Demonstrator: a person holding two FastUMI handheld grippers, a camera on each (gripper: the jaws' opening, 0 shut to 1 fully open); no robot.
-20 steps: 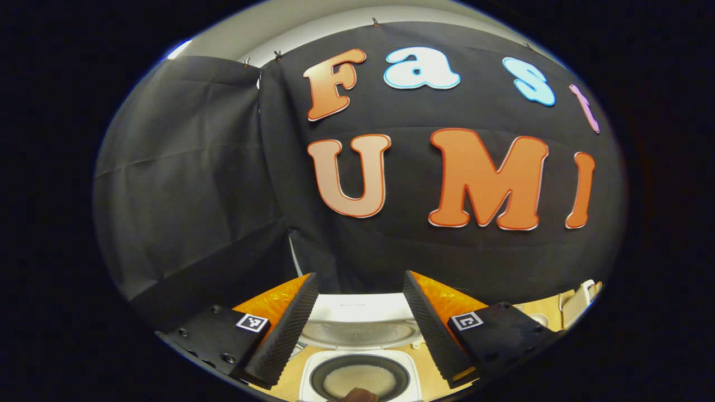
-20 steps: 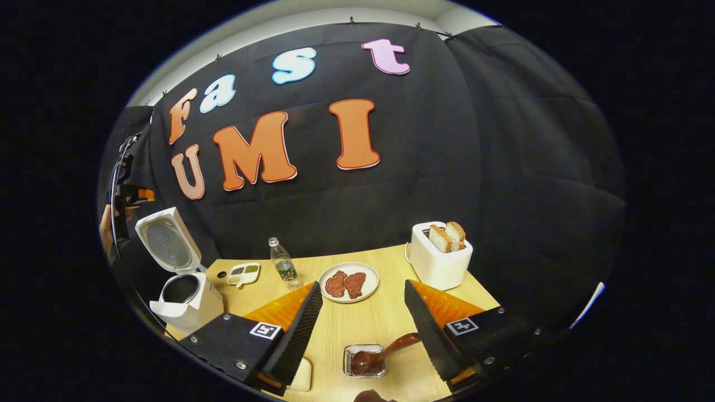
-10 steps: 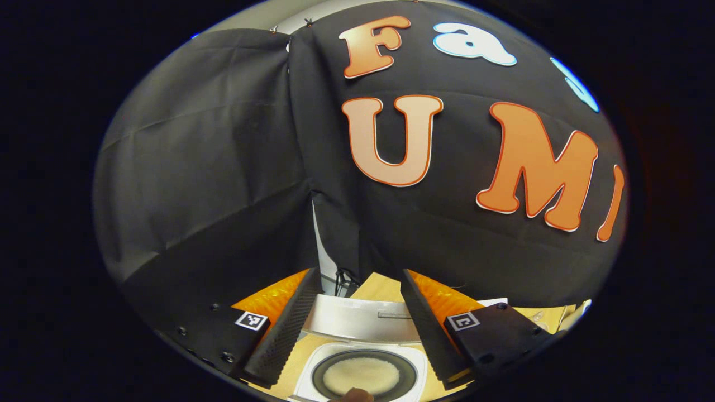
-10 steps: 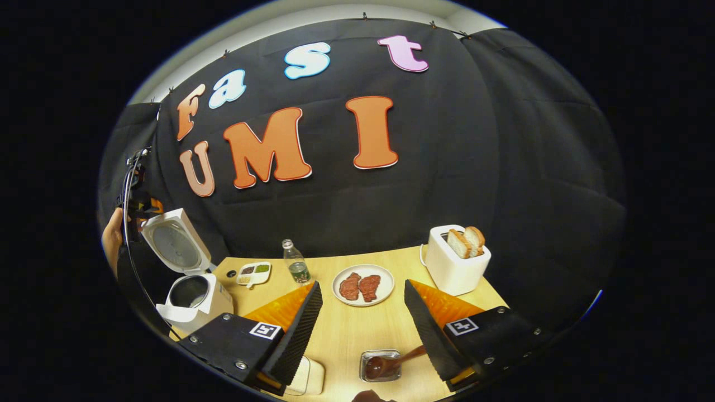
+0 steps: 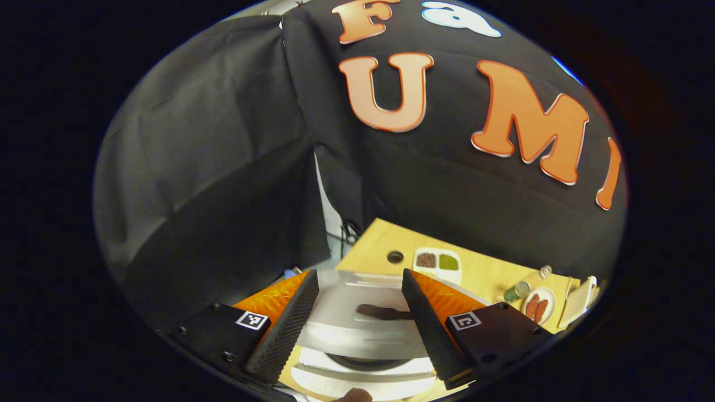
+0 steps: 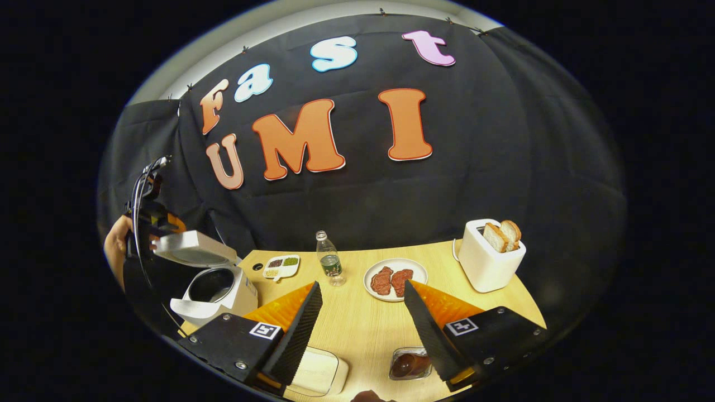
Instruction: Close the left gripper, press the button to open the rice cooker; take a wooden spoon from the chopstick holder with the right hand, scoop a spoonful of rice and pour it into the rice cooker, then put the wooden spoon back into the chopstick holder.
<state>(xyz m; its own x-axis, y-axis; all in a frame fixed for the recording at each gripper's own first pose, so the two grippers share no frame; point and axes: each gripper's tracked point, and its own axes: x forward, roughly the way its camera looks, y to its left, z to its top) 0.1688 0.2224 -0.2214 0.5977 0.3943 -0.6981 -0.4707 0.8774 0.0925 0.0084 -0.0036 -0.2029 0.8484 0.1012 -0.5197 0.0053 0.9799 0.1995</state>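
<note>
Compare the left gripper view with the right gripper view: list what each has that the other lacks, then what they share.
Left gripper view's own: cables at the cloth wall's gap, and the lid close up between the open left claw.
Right gripper view's own: the open right claw, wooden spoon in its holder, a white box, bread.
Shared: rice cooker, sectioned tray, bottle, meat plate, table.

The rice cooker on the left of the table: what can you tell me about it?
The rice cooker is a white, boxy appliance that looks like plastic, standing at the left end of the wooden table. Its dark round inner pot is exposed. The hinged lid is tilted partway down over the pot, not shut. The left gripper and a hand are right behind the lid.
</note>
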